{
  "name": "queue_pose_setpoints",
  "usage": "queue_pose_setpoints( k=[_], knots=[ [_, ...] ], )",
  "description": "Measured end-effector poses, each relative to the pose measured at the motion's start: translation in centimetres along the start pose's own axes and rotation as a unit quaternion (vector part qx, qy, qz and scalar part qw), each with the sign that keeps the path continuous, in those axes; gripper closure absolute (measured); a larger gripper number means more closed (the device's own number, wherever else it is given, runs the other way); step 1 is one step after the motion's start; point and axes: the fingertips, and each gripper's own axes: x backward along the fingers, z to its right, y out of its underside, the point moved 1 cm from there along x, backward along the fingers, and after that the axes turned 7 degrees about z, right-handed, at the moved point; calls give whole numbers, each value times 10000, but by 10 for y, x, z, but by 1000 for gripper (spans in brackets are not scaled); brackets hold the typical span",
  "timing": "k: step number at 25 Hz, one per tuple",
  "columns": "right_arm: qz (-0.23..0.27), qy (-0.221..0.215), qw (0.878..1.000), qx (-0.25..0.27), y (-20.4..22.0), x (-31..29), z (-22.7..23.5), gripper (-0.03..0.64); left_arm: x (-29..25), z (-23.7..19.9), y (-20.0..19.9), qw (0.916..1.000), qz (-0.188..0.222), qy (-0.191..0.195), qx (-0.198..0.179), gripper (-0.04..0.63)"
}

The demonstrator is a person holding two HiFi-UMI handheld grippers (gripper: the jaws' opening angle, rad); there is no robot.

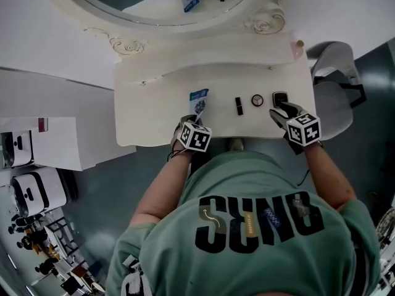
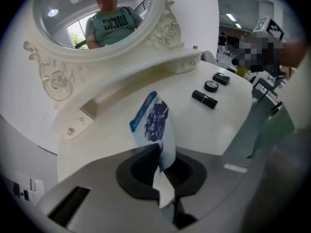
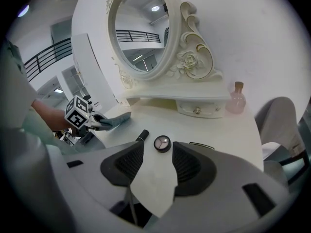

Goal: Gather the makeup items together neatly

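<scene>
My left gripper (image 2: 160,159) is shut on the near end of a blue-and-white sachet (image 2: 156,123), which lies on the white dressing table (image 1: 154,103) left of centre. In the head view that sachet (image 1: 199,100) lies just ahead of the left gripper (image 1: 188,122). To its right stand a black lipstick (image 1: 239,105), a round compact (image 1: 257,100) and a square black compact (image 1: 280,97) in a row. My right gripper (image 3: 158,154) stands open with nothing between its pads. The round compact (image 3: 162,143) lies just ahead of its jaws, and the lipstick (image 3: 142,136) is to the left.
An ornate oval mirror (image 3: 141,30) rises at the back of the table. A small pink bottle (image 3: 236,99) stands at the back right by a drawer knob. A grey chair (image 1: 333,85) is off the table's right side and a white cabinet (image 1: 55,142) off its left.
</scene>
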Motion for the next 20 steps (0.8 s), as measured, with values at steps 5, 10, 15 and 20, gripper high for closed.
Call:
queue_pose_setpoints(
  k=[5, 10, 15, 20],
  knots=[
    [-35, 48, 10000, -65, 10, 8, 0, 436, -27, 44, 15, 9950, -462, 886, -56, 583],
    [-52, 96, 9998, -149, 20, 18, 0, 436, -31, 46, 13, 9897, -459, 1318, 320, 574],
    [-67, 151, 9996, -231, 21, 25, 1, 436, -18, 53, -5, 9761, -433, 1979, 781, 464],
    [0, 134, 9997, -214, 12, 24, -4, 436, -12, 67, -9, 9619, -347, 2546, 934, 335]
  ],
)
